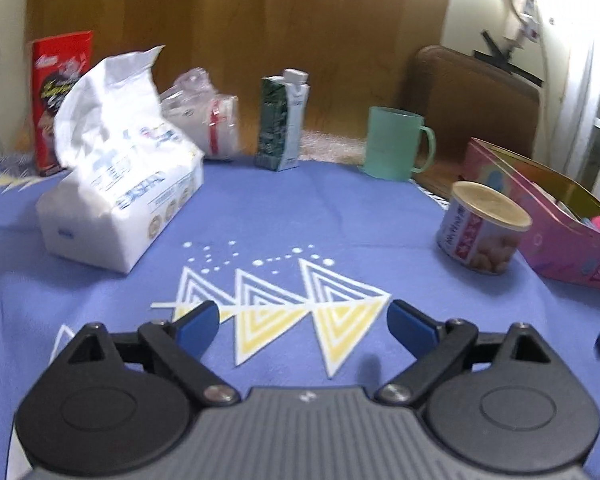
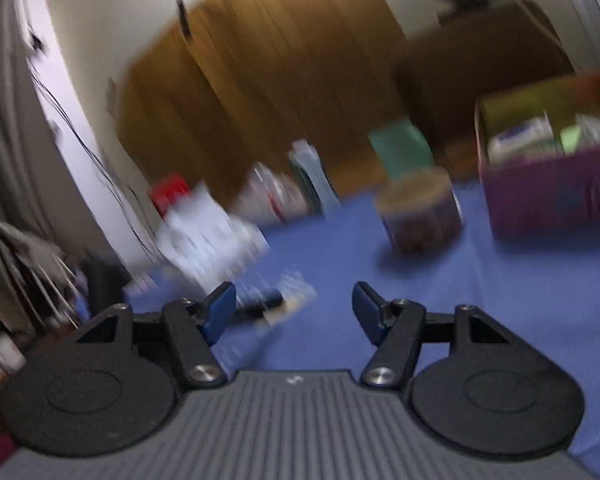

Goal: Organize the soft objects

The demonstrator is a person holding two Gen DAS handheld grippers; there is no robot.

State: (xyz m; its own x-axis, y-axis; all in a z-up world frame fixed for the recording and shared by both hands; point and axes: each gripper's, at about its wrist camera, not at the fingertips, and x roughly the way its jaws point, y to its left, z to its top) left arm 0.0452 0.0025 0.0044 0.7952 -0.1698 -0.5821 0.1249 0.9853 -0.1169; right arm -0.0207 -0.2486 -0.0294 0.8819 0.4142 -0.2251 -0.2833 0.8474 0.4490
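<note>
A white soft tissue pack with a raised torn flap lies on the blue cloth at left. It shows blurred in the right wrist view. Behind it stands a clear-wrapped white bundle with a red ribbon. A pink open box holding small items stands at right; it also shows in the right wrist view. My left gripper is open and empty above the cloth's triangle pattern. My right gripper is open and empty over the cloth.
A round tin stands beside the pink box. A green mug, a dark green carton and a red box stand along the back. A wooden chair back is behind. The right wrist view is heavily blurred.
</note>
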